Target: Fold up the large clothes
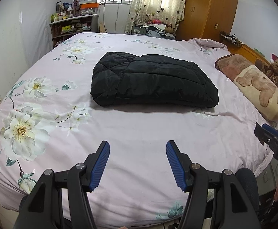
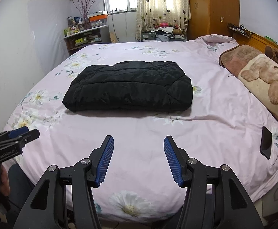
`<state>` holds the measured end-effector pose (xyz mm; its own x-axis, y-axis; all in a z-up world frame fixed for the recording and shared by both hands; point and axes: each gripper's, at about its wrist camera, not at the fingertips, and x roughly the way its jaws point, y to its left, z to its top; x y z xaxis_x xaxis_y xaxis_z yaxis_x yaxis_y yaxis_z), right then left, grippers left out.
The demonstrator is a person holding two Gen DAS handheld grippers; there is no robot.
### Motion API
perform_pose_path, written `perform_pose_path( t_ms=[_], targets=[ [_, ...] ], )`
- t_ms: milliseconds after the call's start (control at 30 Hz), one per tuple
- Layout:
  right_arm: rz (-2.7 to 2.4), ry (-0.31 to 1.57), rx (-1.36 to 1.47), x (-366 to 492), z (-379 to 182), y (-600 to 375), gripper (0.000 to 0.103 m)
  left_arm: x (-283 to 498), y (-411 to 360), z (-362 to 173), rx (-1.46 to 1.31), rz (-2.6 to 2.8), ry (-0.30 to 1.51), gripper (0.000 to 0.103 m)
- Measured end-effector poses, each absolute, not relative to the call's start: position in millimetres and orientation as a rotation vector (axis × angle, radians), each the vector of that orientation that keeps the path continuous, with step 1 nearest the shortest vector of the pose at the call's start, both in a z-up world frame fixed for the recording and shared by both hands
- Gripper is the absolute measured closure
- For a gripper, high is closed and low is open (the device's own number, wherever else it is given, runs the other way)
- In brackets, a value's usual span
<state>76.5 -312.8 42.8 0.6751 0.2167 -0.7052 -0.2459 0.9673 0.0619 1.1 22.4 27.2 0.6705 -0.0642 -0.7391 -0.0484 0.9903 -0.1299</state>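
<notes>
Black jacket (image 1: 154,80) (image 2: 129,87) lies folded into a thick rectangular bundle near the middle of the bed (image 1: 139,133) (image 2: 148,129), quilted side up, edges roughly squared. Nothing touches it. Pink floral cover under it, a few creases by the near edge of the bundle.

Left tongs (image 1: 138,164) hang over the near part of the bed, well short of the jacket, spread, blue pads facing each other, nothing between them. Right tongs (image 2: 139,160) likewise spread and empty, beside the left pair, also short of the jacket. A hand (image 2: 4,179) grips the left handle.

To the right, a bear-print pillow (image 1: 257,87) (image 2: 268,87) by the headboard; a dark phone (image 2: 266,145) flat on the cover near the right edge. Shelf (image 1: 72,26) and curtain (image 2: 161,5) beyond the far side.
</notes>
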Motion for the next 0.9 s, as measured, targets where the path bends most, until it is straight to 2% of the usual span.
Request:
perform_pose_path(
  t_ms=[900],
  targets=[
    [0.27,0.812,-0.055,78.9,39.5,-305.8,0.048,2.6,25.3,27.1,-0.167,-0.024,0.836,0.04]
  ],
)
